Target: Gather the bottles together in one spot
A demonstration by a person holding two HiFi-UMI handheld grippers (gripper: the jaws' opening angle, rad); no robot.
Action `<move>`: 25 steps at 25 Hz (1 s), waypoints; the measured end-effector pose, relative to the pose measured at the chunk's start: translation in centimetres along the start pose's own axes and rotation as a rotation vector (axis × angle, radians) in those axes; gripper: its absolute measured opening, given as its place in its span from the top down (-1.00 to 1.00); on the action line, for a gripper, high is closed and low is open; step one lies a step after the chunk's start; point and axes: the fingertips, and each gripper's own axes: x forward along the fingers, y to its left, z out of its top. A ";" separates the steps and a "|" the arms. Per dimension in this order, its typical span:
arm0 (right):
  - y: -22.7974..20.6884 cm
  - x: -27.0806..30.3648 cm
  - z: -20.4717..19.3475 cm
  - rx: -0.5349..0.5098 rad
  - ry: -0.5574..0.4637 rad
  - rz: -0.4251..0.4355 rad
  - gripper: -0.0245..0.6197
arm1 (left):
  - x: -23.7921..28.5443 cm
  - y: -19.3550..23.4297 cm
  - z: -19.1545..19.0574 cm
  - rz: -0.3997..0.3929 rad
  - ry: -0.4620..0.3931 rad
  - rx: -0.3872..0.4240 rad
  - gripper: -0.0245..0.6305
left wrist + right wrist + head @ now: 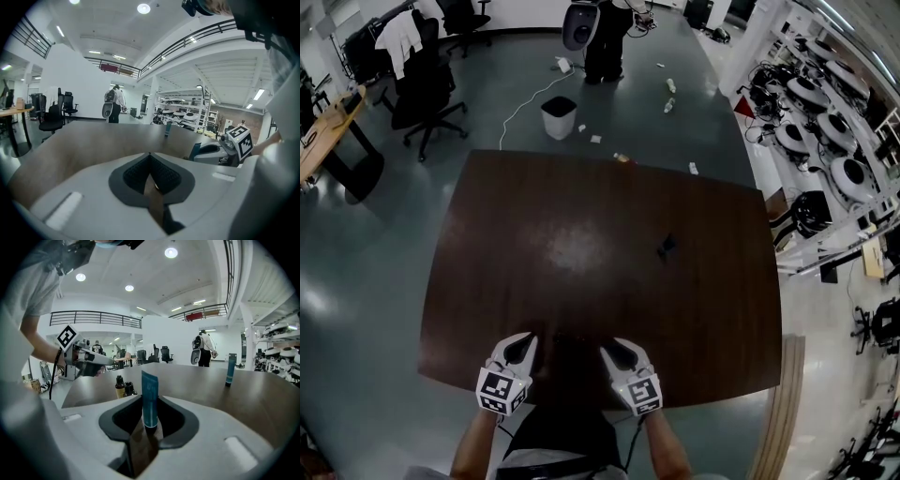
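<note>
The right claw (617,354) is clenched on a teal tube (150,397): a flat, matte tube held upright, crimped end at 12 o'clock and dark cap at 6 o'clock just above the counter (581,244), with the pads pressing its two sides. That claw sits at the counter's near edge, tilted a little downward, its nose aimed toward 11 o'clock in the head view, and a bare forearm runs back from it toward 6 o'clock. The left claw (521,349) is level with it at 9 o'clock, also at the near edge and angled toward 1 o'clock. Its jaws are clenched tip to tip on nothing, and only the wood shows through the slit behind them. In the right gripper view, at 10 o'clock from the held tube, a small amber bottle (120,386) with a black cap stands touching or just beside a couple of dark bottles (130,389); how many of them there are cannot be told. Farther out, at 2 o'clock from the held tube, a second teal tube (230,369) stands alone, upright and well apart from the cluster. Beyond the counter's far edge, toward 12 o'clock in the head view, a white bin (559,117) stands on the grey floor, an office chair (427,89) stands at 10 o'clock, and a person (605,42) stands farther off.
</note>
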 end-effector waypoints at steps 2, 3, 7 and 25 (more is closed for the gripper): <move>0.0 0.0 -0.1 0.004 0.001 0.001 0.60 | -0.1 0.0 -0.1 0.002 0.003 -0.001 0.92; 0.0 0.0 -0.1 0.008 0.001 0.000 0.60 | -0.1 0.0 -0.1 0.003 0.004 -0.002 0.92; -0.2 -0.2 0.1 0.041 -0.025 -0.009 0.51 | -0.1 0.1 -0.1 0.008 0.002 -0.006 0.92; -0.5 -2.4 0.9 0.081 -0.043 -0.063 0.21 | -2.0 -1.0 0.2 -0.005 -0.011 0.000 0.92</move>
